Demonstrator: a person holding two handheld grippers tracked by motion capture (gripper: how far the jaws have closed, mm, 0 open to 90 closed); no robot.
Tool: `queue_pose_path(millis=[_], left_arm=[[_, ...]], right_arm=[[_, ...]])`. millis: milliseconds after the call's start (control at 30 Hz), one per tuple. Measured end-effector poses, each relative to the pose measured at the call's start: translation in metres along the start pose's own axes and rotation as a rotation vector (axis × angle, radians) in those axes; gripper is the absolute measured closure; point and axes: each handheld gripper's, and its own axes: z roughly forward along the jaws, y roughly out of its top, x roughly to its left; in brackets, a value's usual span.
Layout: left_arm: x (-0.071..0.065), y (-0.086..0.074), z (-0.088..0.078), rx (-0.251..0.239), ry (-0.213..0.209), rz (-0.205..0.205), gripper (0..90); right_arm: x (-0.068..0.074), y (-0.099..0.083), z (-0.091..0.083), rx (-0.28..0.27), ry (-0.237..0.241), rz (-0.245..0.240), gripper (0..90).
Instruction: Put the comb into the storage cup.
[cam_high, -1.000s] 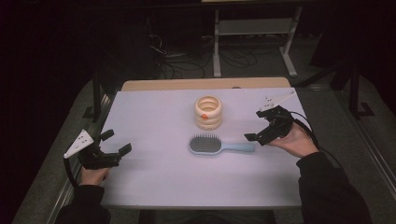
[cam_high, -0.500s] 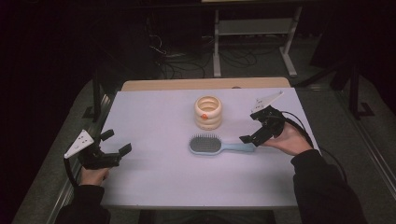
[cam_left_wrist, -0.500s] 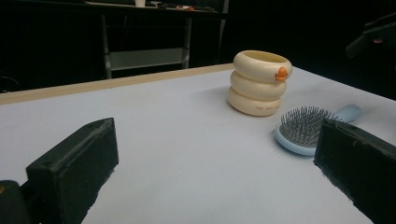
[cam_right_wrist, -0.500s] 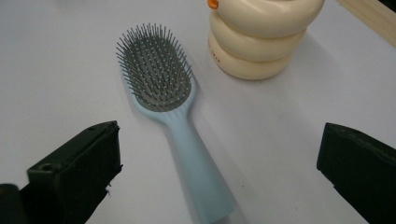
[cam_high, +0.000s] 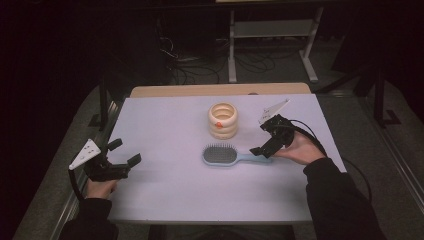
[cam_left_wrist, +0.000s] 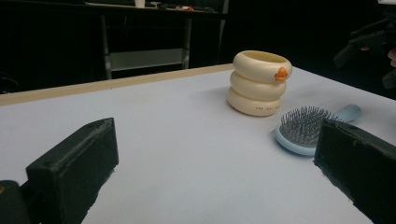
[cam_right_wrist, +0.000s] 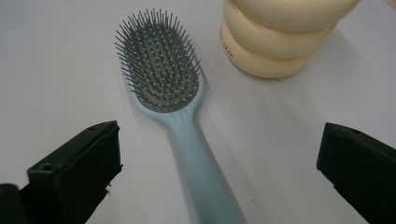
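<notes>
A: What is seen on the counter (cam_high: 165, 200)?

B: A cream container (cam_high: 223, 120), shaped like three stacked rings with a small orange mark on its top ring, is stood upright near the far edge, about midway along it. Its top is open, and a hollow rim is seen in the left gripper view (cam_left_wrist: 259, 82); what is inside cannot be told, as the interior is not shown.

A: And the brush?

B: A pale blue hairbrush (cam_high: 230, 155) is laid flat just nearer than the container, apart from it, bristles up, with its head toward the counter's left side and its handle pointed toward the right edge. In the right gripper view the grey bristle pad and the handle (cam_right_wrist: 177, 121) are shown running down between the two black jaws, with the container's lower rings (cam_right_wrist: 275, 42) at the upper right.

A: How is the right hand-held gripper (cam_high: 266, 142) held?

B: It is carried in the person's right hand over the right part of the counter, at the handle end of the hairbrush. Its jaws are spread wide, one on each side of the handle, and nothing is gripped between them. Whether a jaw touches the handle cannot be told.

A: And the left one?

B: The left hand-held gripper (cam_high: 125, 152) is held low near the left edge, toward the near corner, well apart from both things. Its jaws are also spread wide and nothing is held.
</notes>
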Motion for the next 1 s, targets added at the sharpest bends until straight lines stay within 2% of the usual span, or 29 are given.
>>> queue_pose_path(millis=[500,533,833,1000], left_arm=[[0.0,0.0,0.001,0.002,-0.002,0.0,0.0],[0.0,0.0,0.001,0.002,-0.002,0.001,0.0],[0.0,0.0,0.001,0.003,-0.002,0.001,0.0],[0.0,0.0,0.001,0.002,-0.004,0.001,0.0]], right_arm=[[0.005,0.003,0.026,0.094,0.035,-0.065,0.2],[0.006,0.004,0.029,0.102,0.047,-0.077,2.7],[0.008,0.004,0.037,0.145,0.057,-0.105,5.4],[0.008,0.005,0.042,0.167,0.08,-0.124,11.7]])
